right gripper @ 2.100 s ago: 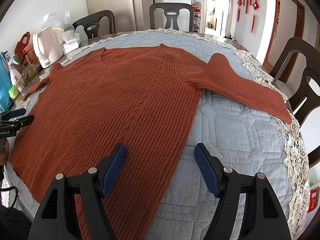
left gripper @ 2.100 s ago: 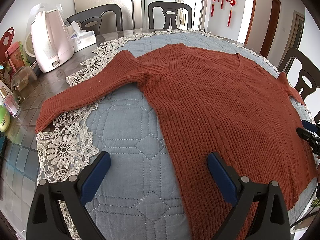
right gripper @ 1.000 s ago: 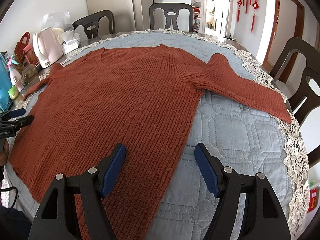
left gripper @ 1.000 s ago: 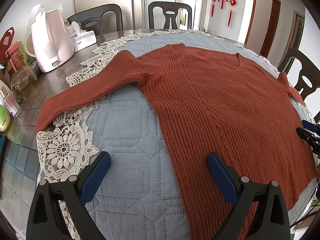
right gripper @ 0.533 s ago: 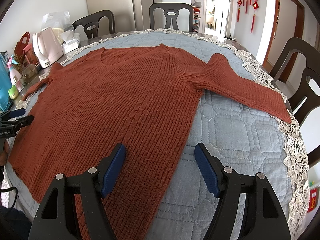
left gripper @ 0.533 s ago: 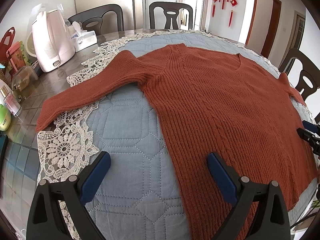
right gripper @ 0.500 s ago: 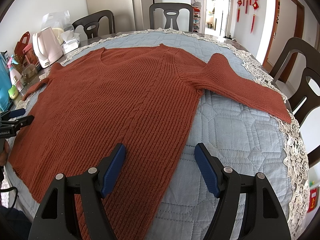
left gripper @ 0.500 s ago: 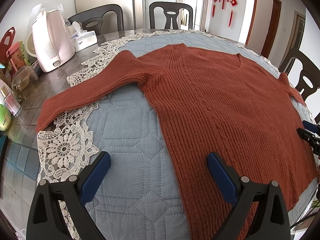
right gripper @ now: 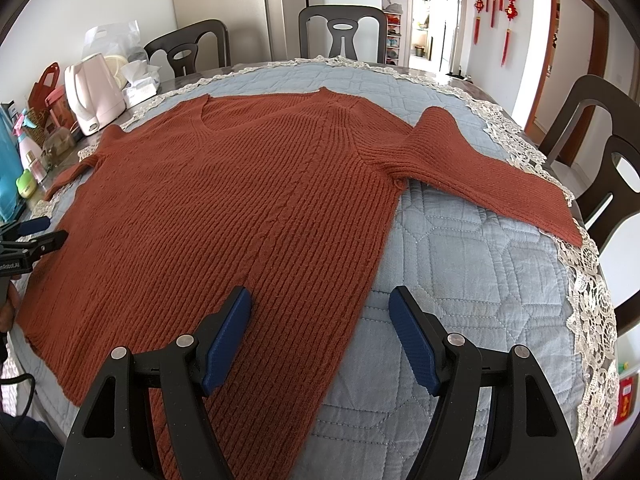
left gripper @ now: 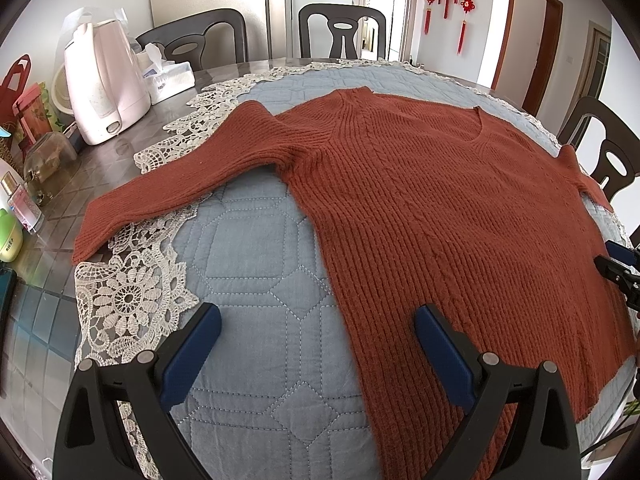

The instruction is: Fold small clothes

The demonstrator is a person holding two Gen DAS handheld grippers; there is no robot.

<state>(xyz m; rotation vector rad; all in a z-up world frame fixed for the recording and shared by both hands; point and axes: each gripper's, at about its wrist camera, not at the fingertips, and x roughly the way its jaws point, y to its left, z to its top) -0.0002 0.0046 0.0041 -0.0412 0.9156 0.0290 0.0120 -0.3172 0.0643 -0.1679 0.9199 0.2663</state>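
1. Plainly catalogued: rust-red ribbed sweater [left gripper: 440,216], spread flat and face up on the blue quilted cover [left gripper: 256,280] of the round table [left gripper: 100,168]. Neckline toward the far edge, hem at the near edge.
2. Left sleeve [left gripper: 176,184] stretched toward the table's left edge, cuff lying over the lace trim [left gripper: 128,300]. Right sleeve [right gripper: 492,176] stretched toward the right edge, cuff reaching the lace there.
3. Left gripper [left gripper: 316,344] held above the near edge, jaws spread wide, nothing between them. Sweater's left side seam just under the right-hand pad [left gripper: 440,356]; no contact made out.
4. Right gripper [right gripper: 320,336] likewise held above the near edge, jaws spread and empty, straddling the sweater's right side seam.
5. Along the left edge, well apart from the garment: pink kettle [left gripper: 104,88], tissue box [left gripper: 168,80], small bottles [left gripper: 16,216]. Dark chairs [left gripper: 342,30] around the far and right edges.
6. Step judged: start of the fold, garment laid out, no crease made yet.
7. Next move judged to call for: lowering either set of pads onto a hem corner or a cuff, pinching through both knit layers, then carrying a sleeve or side panel inward across the body.
8. Noted as a risk: thick, stretchy knit liable to drag on the cover and bunch if lifted too low.
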